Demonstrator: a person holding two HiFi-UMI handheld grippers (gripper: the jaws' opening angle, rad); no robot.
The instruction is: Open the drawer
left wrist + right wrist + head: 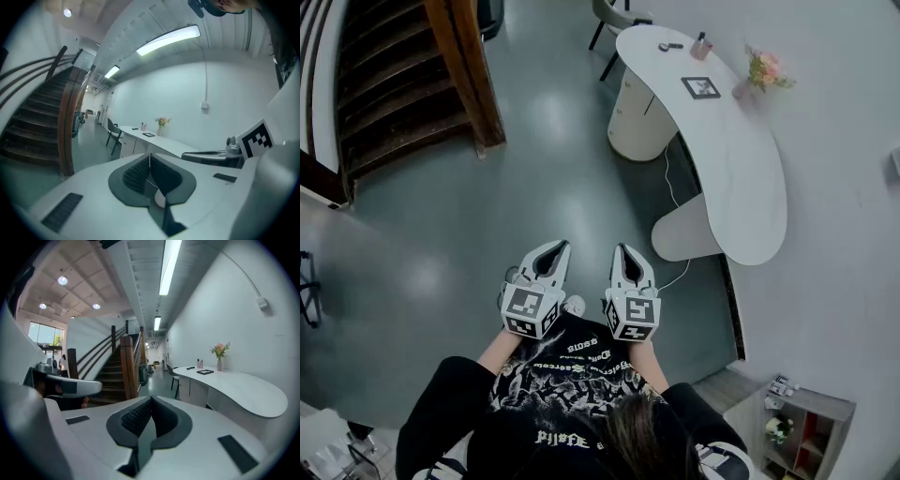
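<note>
Both claws are shut and hold nothing. The left claw [555, 251] has its ribbed pads pressed together with only air ahead of them, and the right claw [623, 251] just beside it is closed the same way. Both are held close to the person's body and tipped slightly downward over bare floor [487, 216]. The drawer seems to belong to the white cabinet [639, 122] under the far end of the curved white tabletop [741, 178]. That cabinet lies well ahead of both claws and a little to the right of the right one, and no single drawer front or handle can be picked out from here. A chair [614, 19] stands beyond the cabinet, and a wooden staircase [389, 84] rises far off to the left of the left claw. The task looks to be at its very start, in the approach, with nothing touched. The next move probably calls for walking forward along the tabletop's edge, lowering one claw level with the drawer front, and parting its jaws to take the handle or lip.
</note>
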